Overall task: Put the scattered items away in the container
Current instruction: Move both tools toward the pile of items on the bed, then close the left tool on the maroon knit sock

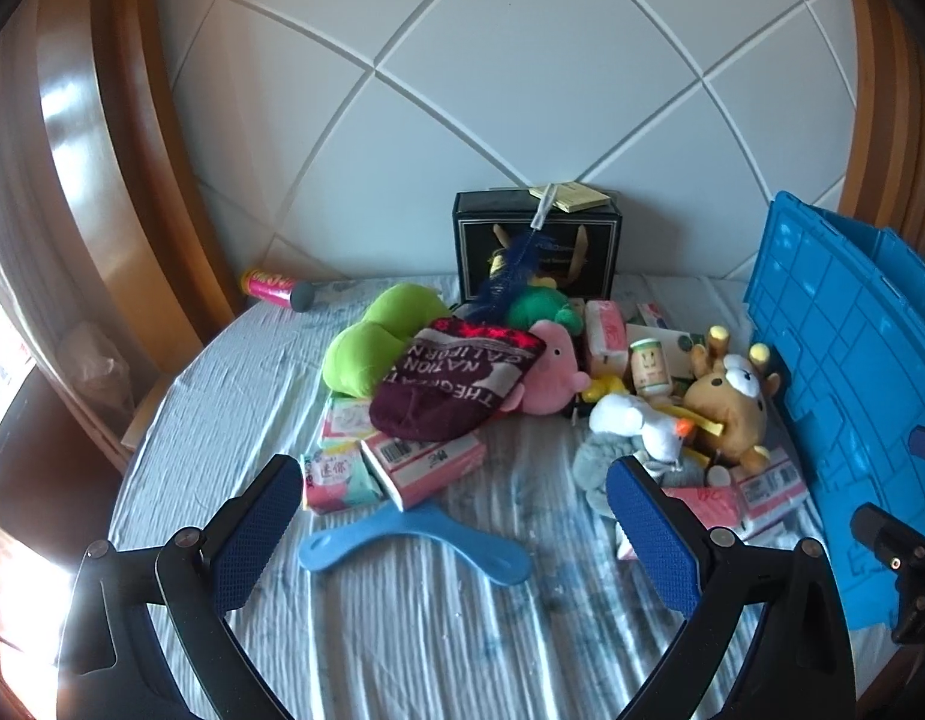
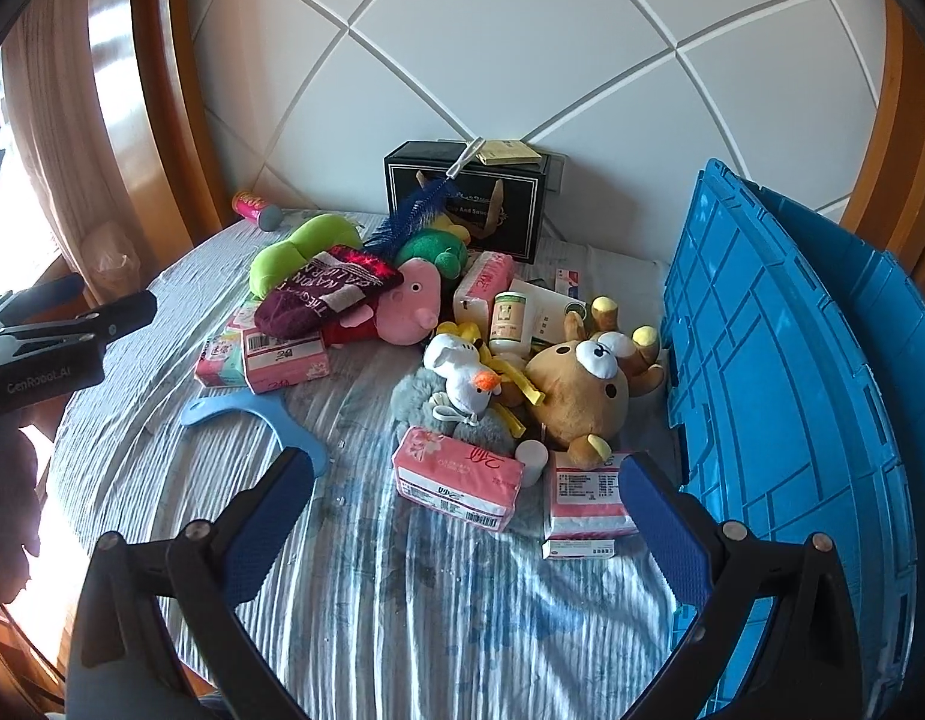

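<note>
A heap of items lies on the striped bed sheet: a green plush [image 1: 372,342], a maroon lettered sock [image 1: 456,384], a pink pig plush [image 2: 417,300], a brown bear plush [image 2: 582,384], a white duck plush [image 2: 465,381], pink tissue packs [image 2: 456,477] and a light blue hanger [image 1: 402,534]. The blue crate [image 2: 780,372] stands at the right. My left gripper [image 1: 456,534] is open above the hanger, holding nothing. My right gripper [image 2: 468,516] is open just in front of a tissue pack, also holding nothing.
A black gift box [image 1: 537,252] stands against the white padded headboard [image 1: 522,78], with a blue feather wand [image 1: 510,270] leaning on it. A pink can [image 1: 276,288] lies at the far left. Wooden bed frame curves along both sides. The left gripper's body [image 2: 48,336] shows at the right view's left edge.
</note>
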{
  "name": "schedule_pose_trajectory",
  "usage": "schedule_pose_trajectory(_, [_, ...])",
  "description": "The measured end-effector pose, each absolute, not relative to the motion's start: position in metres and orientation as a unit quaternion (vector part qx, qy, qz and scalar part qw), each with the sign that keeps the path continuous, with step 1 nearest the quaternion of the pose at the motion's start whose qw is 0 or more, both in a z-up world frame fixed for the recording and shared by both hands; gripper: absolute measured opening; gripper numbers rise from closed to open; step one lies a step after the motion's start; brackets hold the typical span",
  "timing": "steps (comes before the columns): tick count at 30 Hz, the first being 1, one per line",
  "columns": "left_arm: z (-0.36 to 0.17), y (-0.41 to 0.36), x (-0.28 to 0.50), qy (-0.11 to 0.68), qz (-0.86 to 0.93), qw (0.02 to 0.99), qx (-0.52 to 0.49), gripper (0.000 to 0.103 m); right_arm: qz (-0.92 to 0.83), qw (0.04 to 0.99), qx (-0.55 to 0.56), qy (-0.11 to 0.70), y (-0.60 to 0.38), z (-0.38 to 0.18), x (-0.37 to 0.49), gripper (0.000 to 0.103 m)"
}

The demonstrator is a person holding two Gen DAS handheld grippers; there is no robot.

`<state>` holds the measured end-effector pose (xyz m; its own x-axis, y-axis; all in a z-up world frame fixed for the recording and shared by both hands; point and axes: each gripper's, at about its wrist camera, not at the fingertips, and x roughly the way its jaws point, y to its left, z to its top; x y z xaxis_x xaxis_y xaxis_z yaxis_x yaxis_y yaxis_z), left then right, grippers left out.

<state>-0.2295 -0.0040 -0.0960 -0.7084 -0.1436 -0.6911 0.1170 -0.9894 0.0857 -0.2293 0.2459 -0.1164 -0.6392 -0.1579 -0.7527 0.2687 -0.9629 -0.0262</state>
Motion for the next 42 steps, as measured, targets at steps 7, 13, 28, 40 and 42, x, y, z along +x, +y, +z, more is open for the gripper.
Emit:
schedule_pose_trajectory(7, [-0.119,-0.019,-0.27,-0.024,-0.921,0.041,0.387,0.103,-0.908,0.092,0.403,0.072,0.231,-0.112,-0.256,0.103])
schedule_pose_trajectory(13, [-0.142,-0.032,-0.304,-0.022,-0.913,0.022,0.406,0.102,-0.899,0.073,0.423,0.083,0.219,-0.127,-0.28,0.103])
schedule_pose_trajectory(28, [-0.224,-0.039,-0.399,-0.066,-0.89,0.016,0.45,0.103,-0.881,0.044,0.462,0.095,0.22,-0.153,-0.309,0.103])
schedule_pose_trajectory(40, [-0.281,-0.048,-0.441,-0.091,-0.862,-0.006,0.499,0.065,-0.871,0.042,0.48,0.096,0.221,-0.167,-0.318,0.103])
schedule_pose_trajectory(42, [-0.287,-0.049,-0.445,-0.08,-0.851,-0.02,0.518,0.023,-0.87,0.043,0.482,0.095,0.221,-0.168,-0.319,0.103])
